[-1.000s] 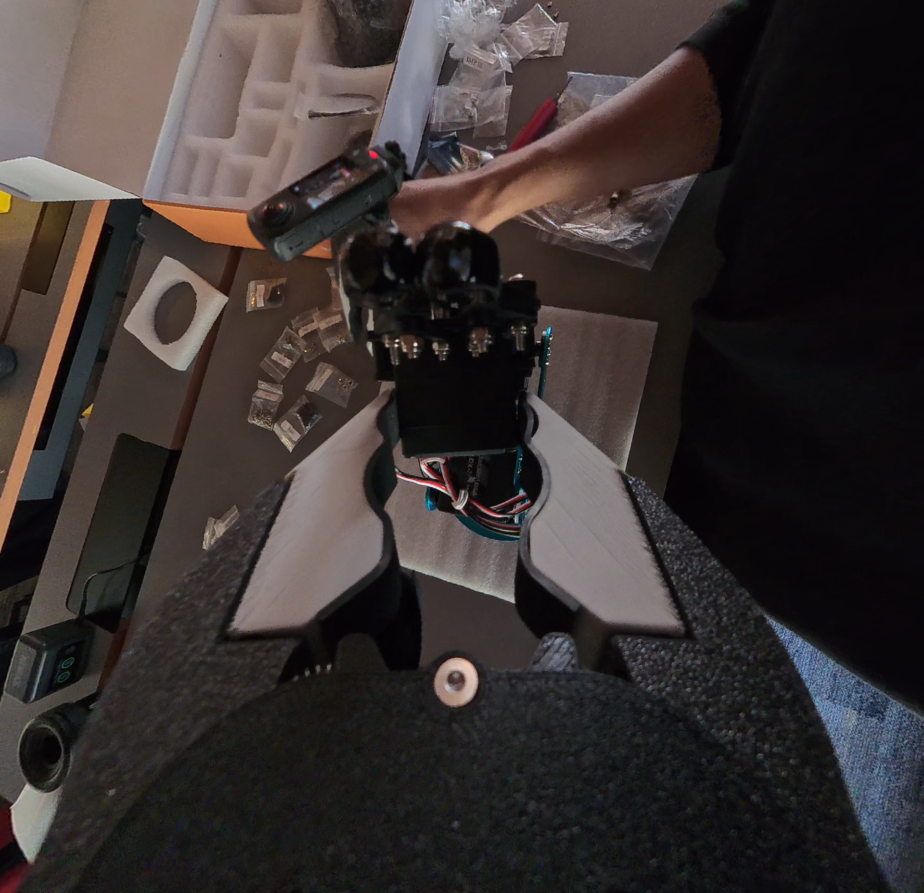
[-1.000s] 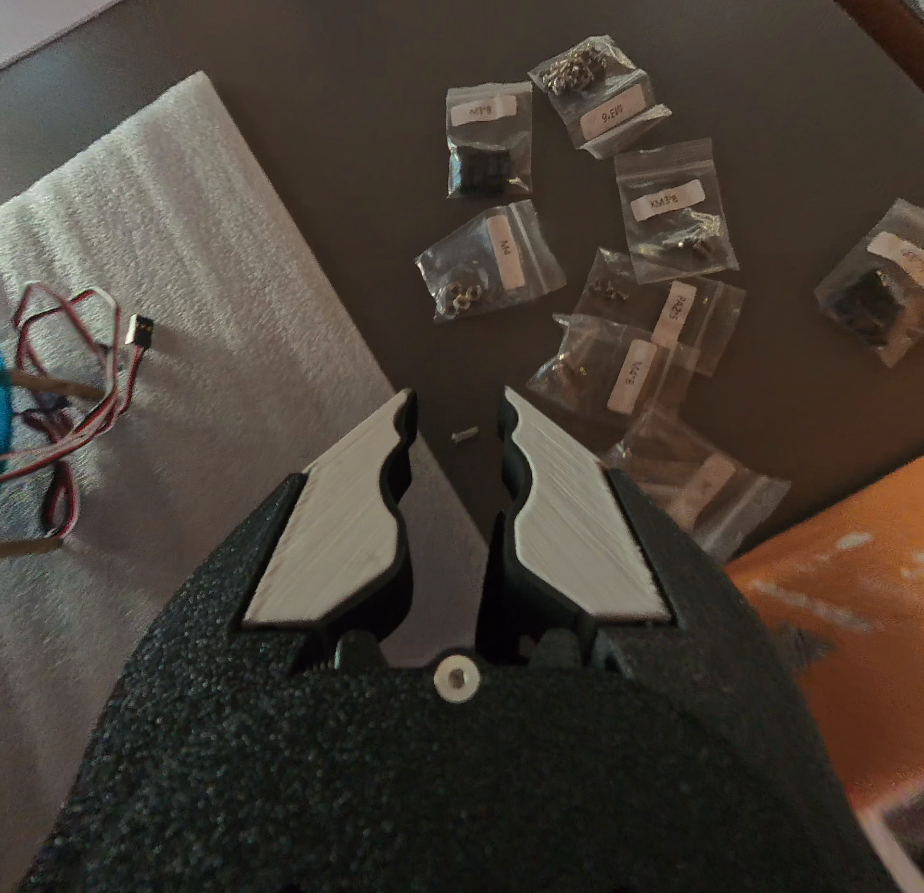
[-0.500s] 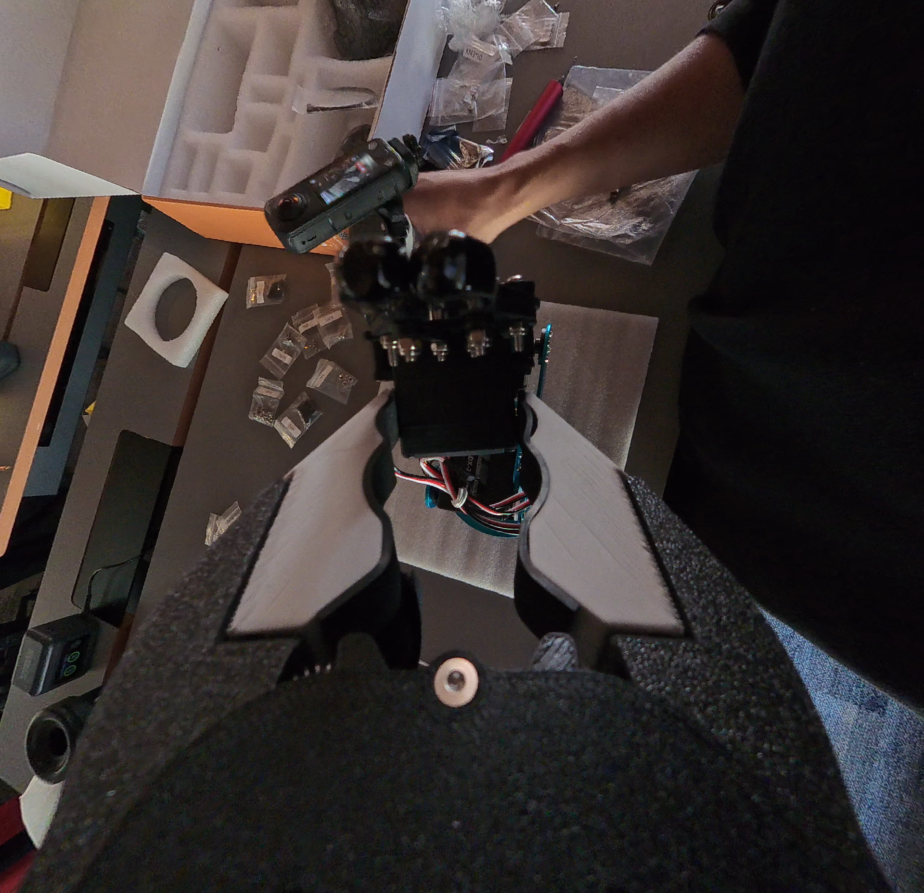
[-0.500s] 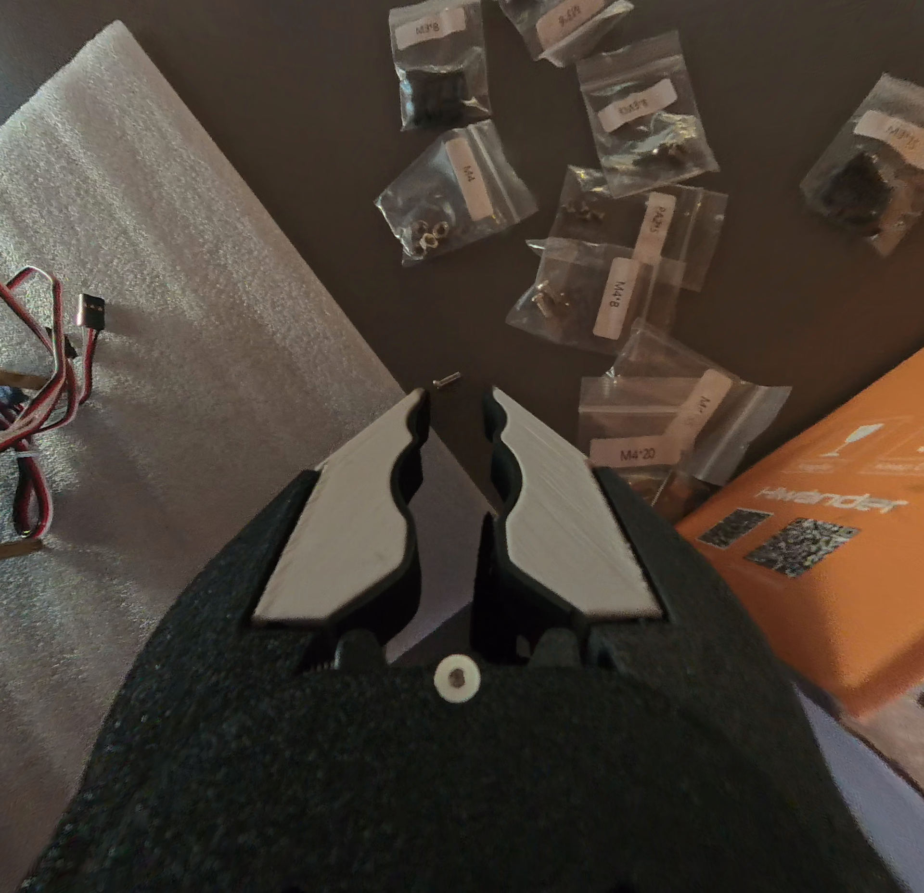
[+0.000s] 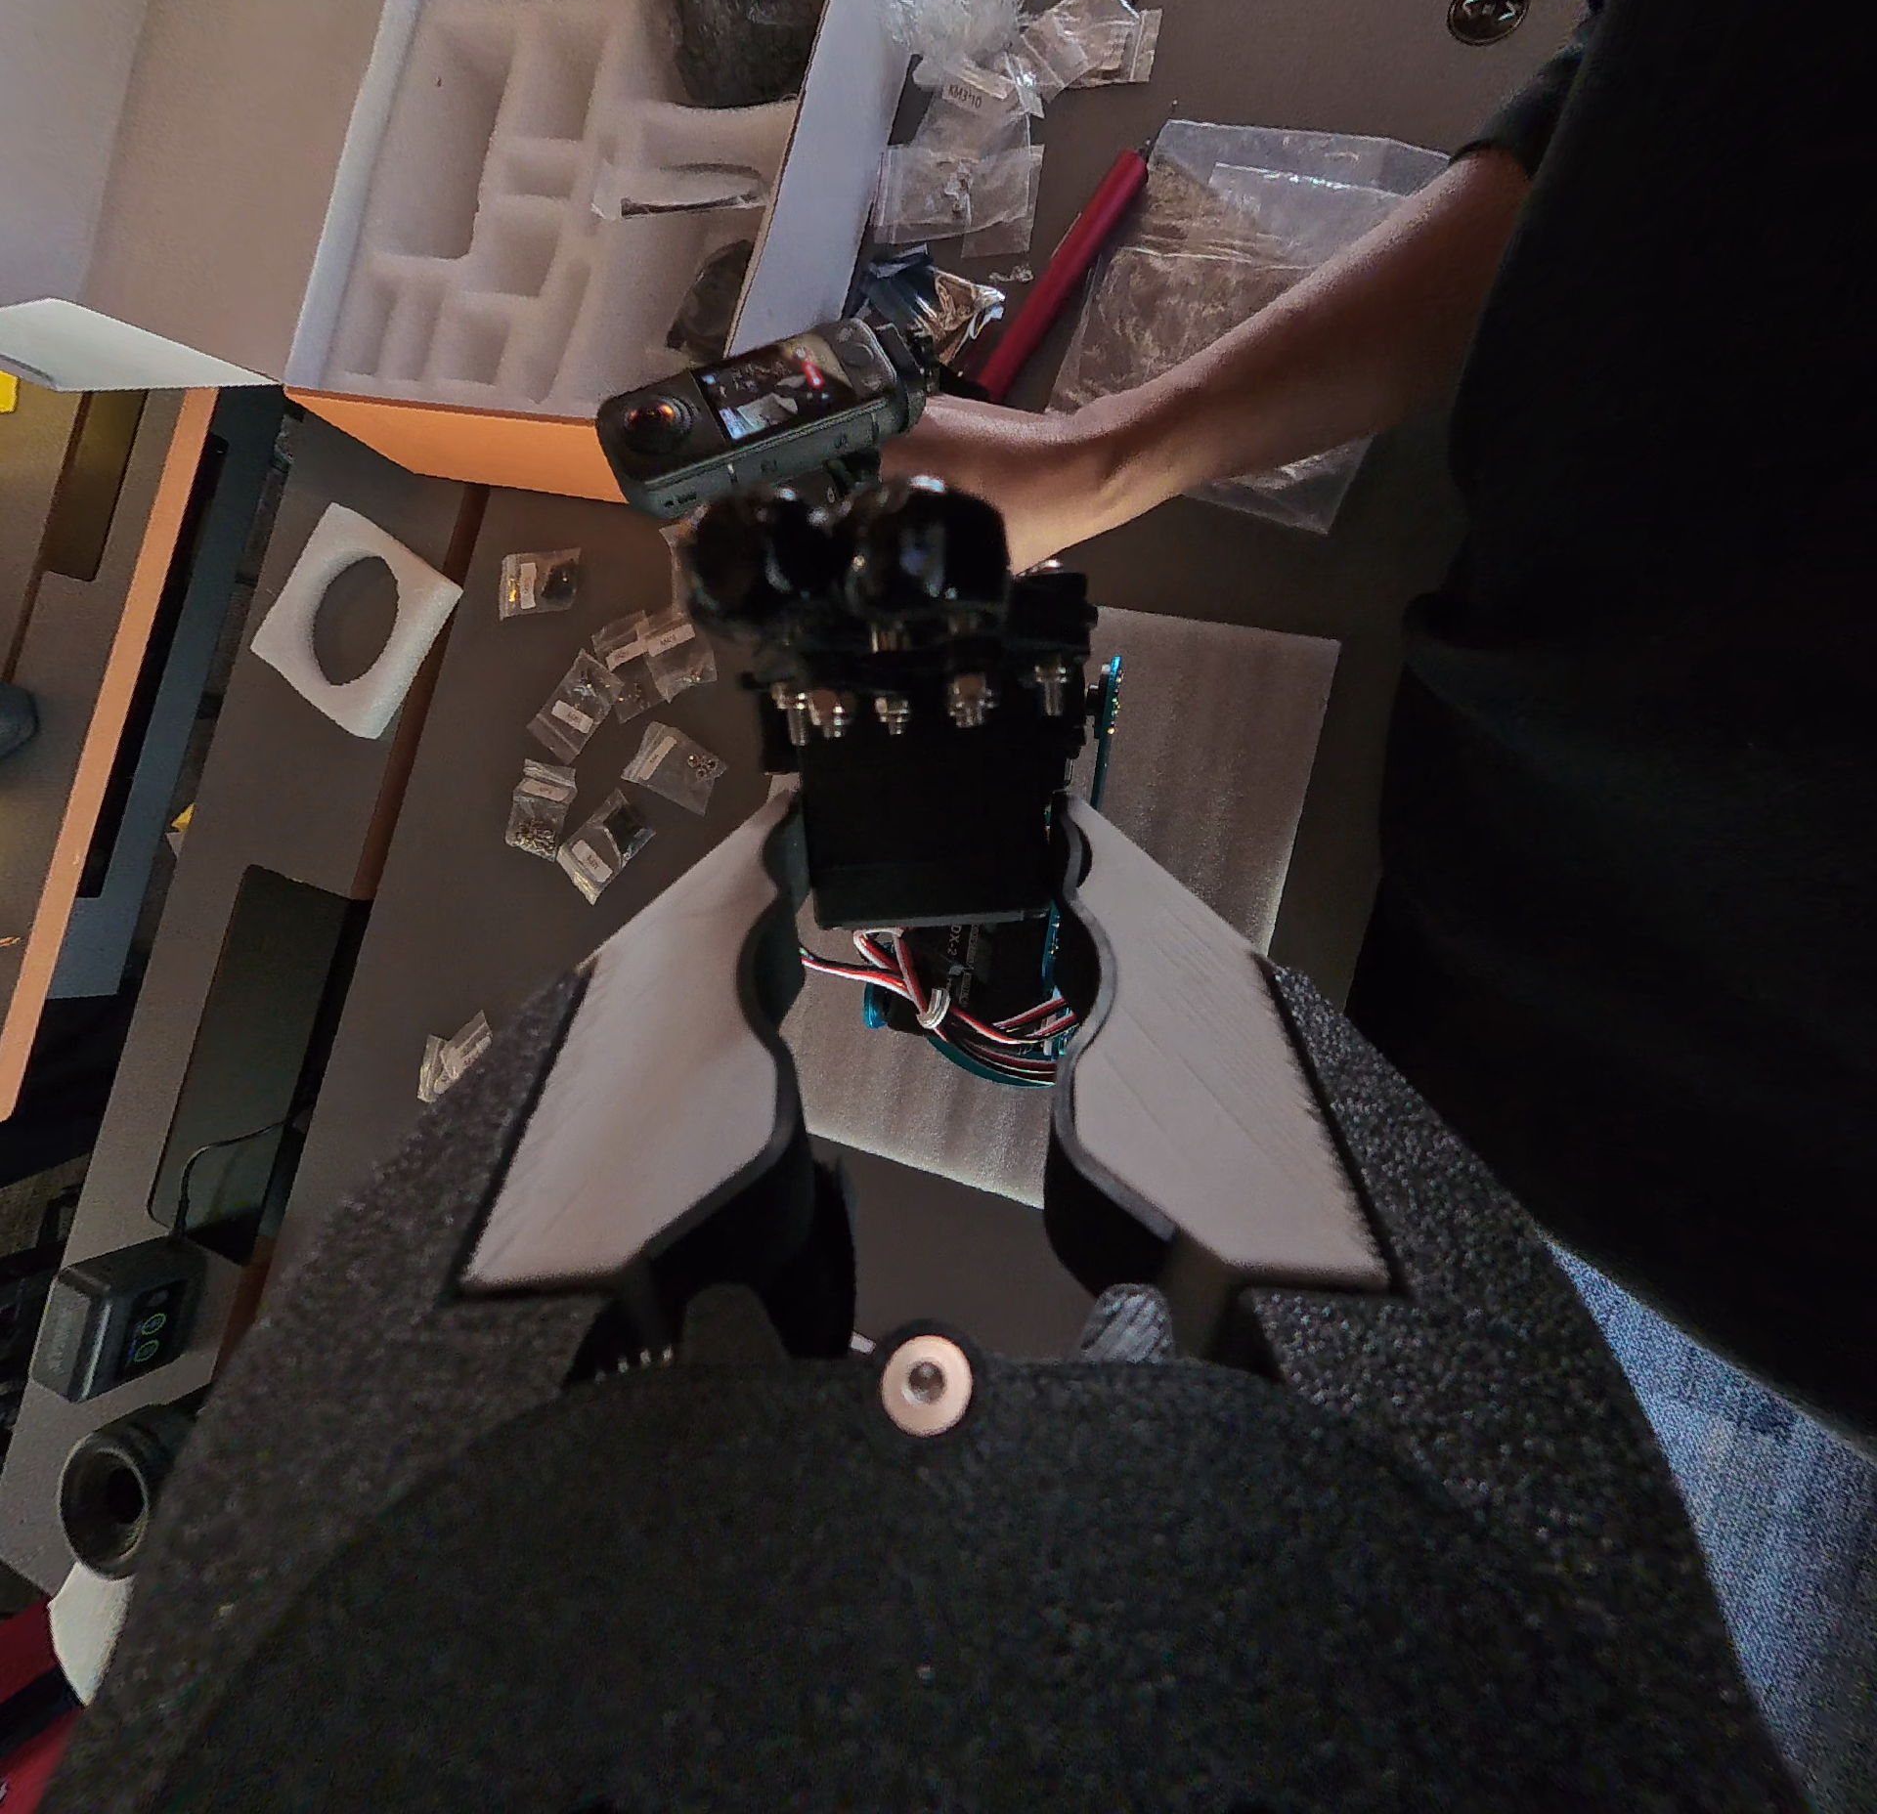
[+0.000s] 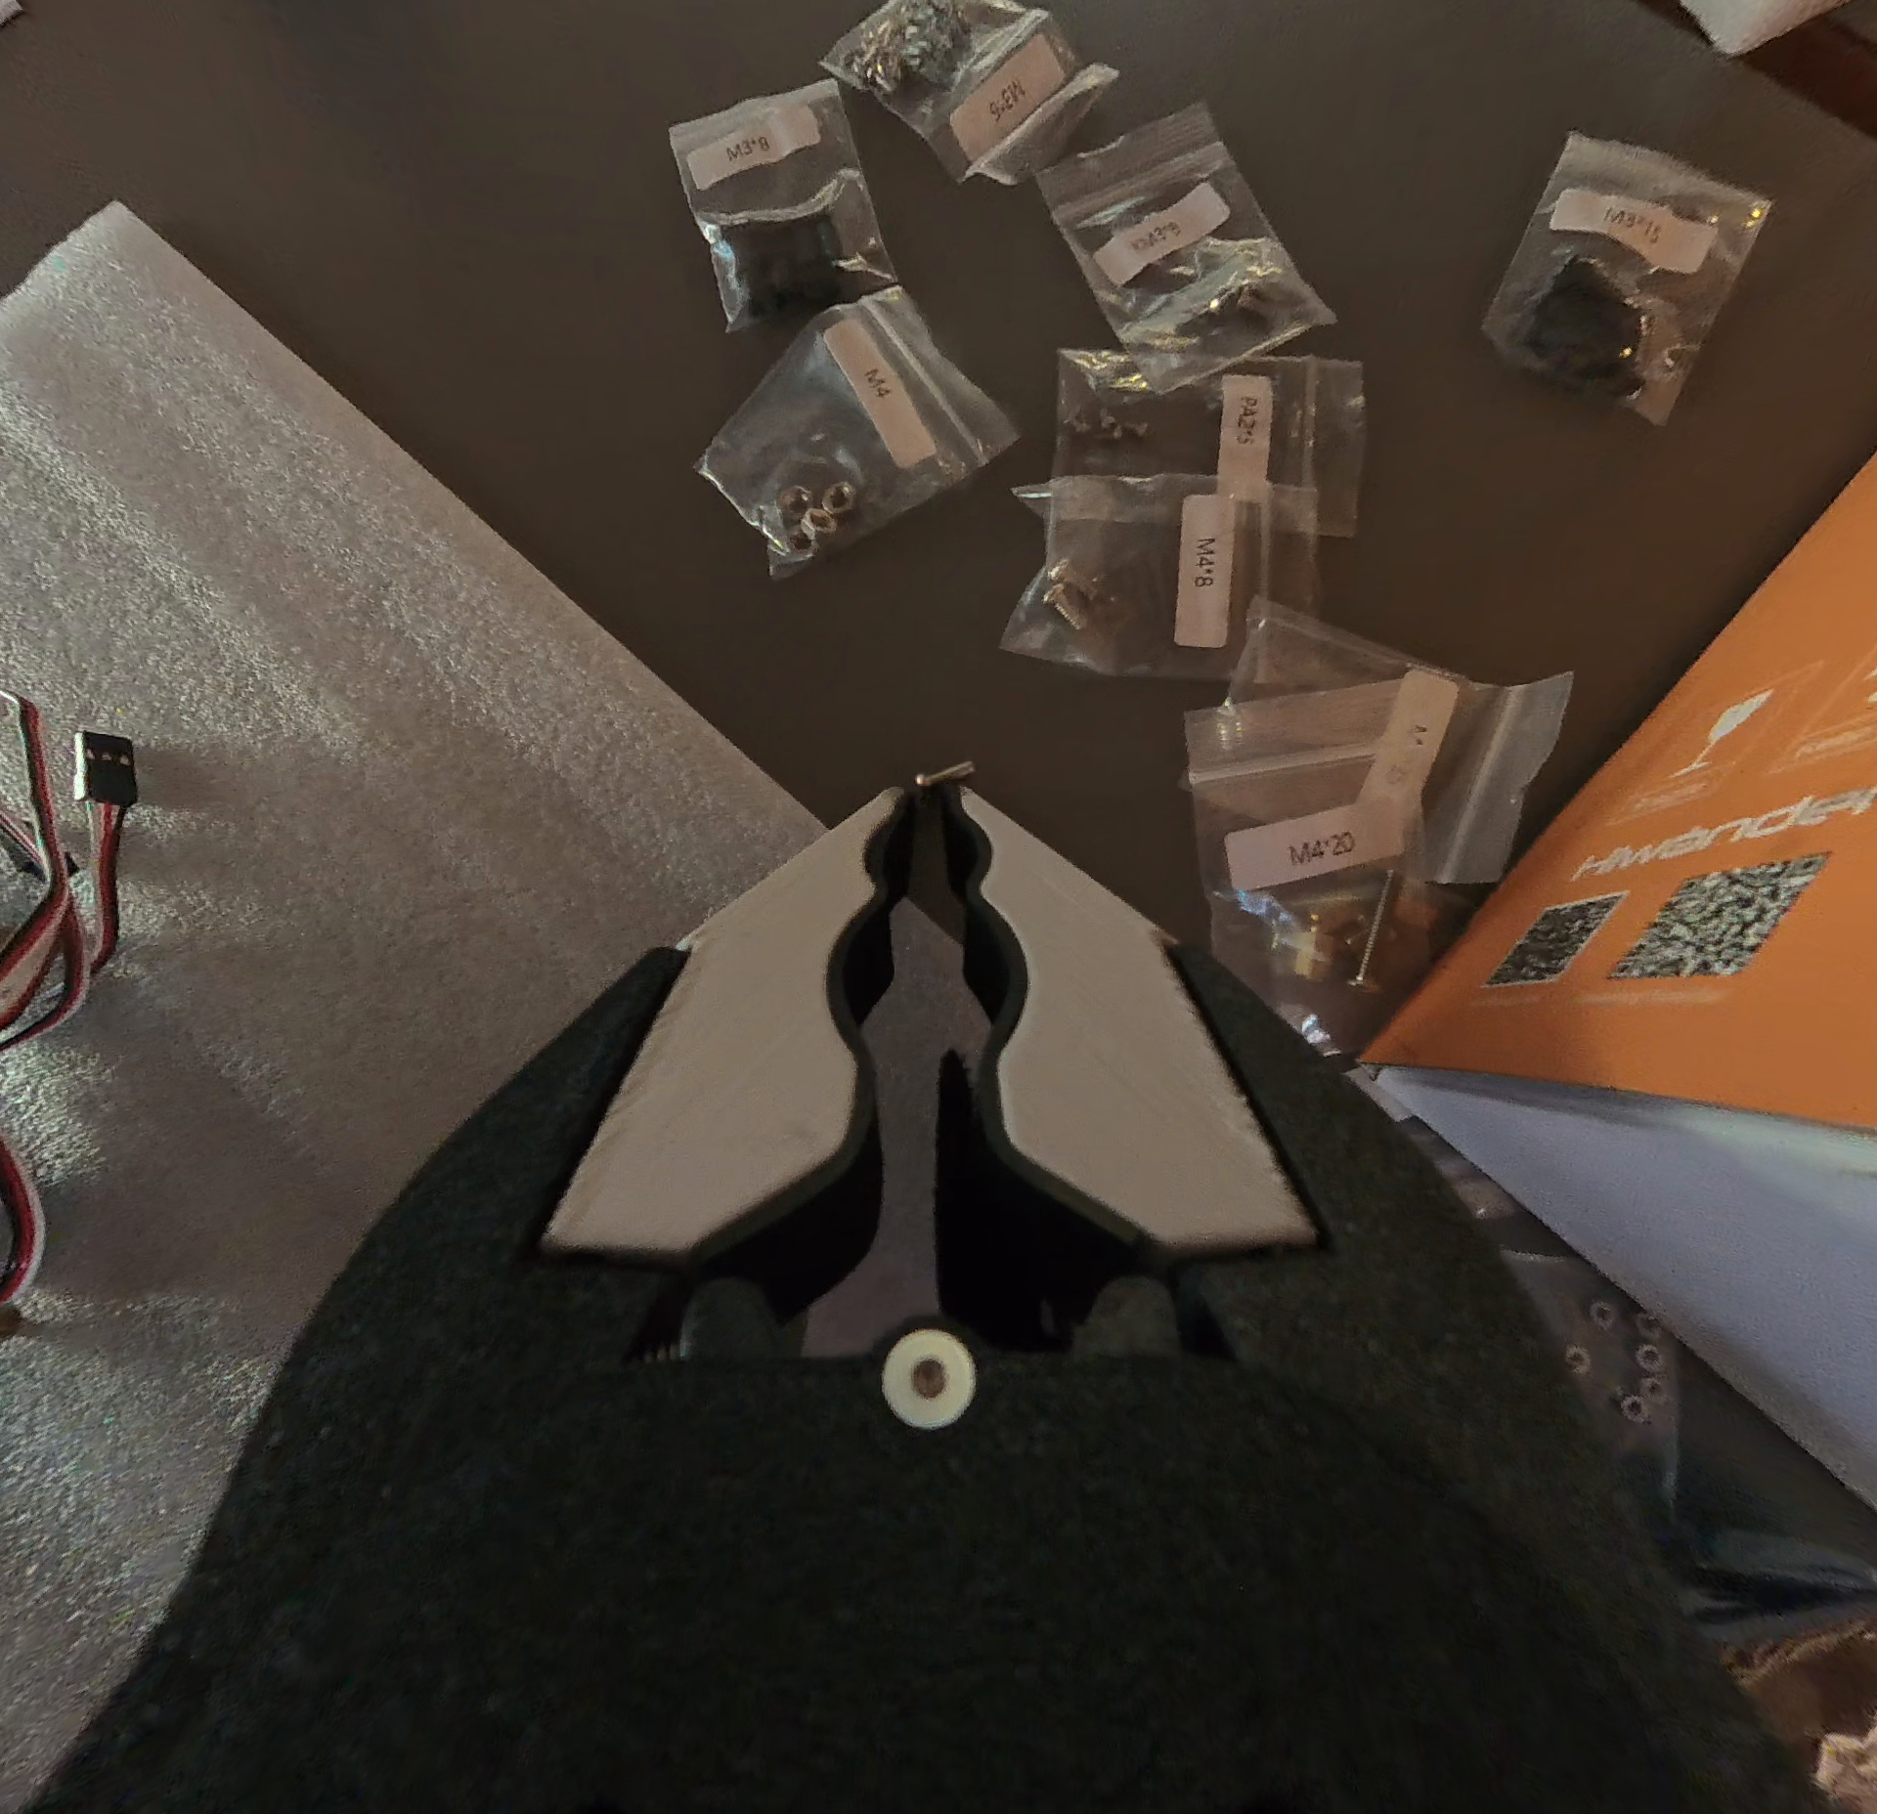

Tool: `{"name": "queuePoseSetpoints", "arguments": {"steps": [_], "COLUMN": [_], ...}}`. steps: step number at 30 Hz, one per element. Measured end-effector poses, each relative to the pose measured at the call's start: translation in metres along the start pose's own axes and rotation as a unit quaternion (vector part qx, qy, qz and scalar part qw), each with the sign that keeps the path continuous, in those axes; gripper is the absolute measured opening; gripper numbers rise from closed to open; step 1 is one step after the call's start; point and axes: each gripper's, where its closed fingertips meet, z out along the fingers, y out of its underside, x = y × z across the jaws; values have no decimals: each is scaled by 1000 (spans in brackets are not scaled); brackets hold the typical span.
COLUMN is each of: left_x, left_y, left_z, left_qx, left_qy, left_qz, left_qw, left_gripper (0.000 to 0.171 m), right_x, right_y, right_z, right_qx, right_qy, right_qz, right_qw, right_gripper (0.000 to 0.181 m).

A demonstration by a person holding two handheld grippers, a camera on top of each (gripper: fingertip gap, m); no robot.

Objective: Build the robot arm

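Note:
My left gripper (image 5: 924, 826) is shut on a black servo block (image 5: 919, 811) with a row of bolts and round black parts on top, held above a grey foam sheet (image 5: 1209, 750). Red, white and black wires and a blue plate (image 5: 975, 1029) hang beneath it. My right gripper (image 6: 929, 799) is shut on a small silver screw (image 6: 945, 772), pinched at the very fingertips just above the dark table (image 6: 457, 120), at the corner of the foam sheet (image 6: 356, 699). In the left wrist view the right gripper's camera (image 5: 752, 425) and the person's forearm (image 5: 1168, 425) show beyond the servo block.
Several small labelled bags of screws and nuts (image 6: 1148, 242) lie beyond my right fingertips. An orange box (image 6: 1706, 851) stands to the right. A wire with a black connector (image 6: 102, 755) lies on the foam. An open box with white foam insert (image 5: 528, 171) and a red-handled tool (image 5: 1066, 262) lie farther off. The left gripper's tips are roughly 35 cm from the right gripper's.
My right gripper has moved down to the loose screw and its fingers have closed on it. My left gripper holds the servo block almost unmoved.

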Motion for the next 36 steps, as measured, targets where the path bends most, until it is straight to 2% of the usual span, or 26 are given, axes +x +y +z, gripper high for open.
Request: {"name": "queuePoseSetpoints", "arguments": {"steps": [3, 5, 16, 32, 36], "left_x": [0, 0, 0, 0, 0], "left_y": [0, 0, 1, 2, 2], "left_z": [0, 0, 0, -1, -1], "left_qx": [-2, -3, -8, -9, -8], "left_qy": [1, 1, 1, -2, -6], "left_qz": [0, 1, 2, 0, 2], "left_qw": [1000, 1000, 1000, 1000, 1000], "left_gripper": [48, 48, 48, 48, 48], "right_x": [0, -3, -3, -1, -2], "right_y": [-1, -2, -3, -1, -3], "right_z": [1, 1, 2, 0, -8], "right_qx": [-5, -10, -4, 2, 9], "right_qy": [2, -10, -16, -26, -35], "right_qz": [-6, -2, 12, -1, -30], "right_qw": [1000, 1000, 1000, 1000, 999], "right_gripper": [5, 15, 15, 3, 1]}}
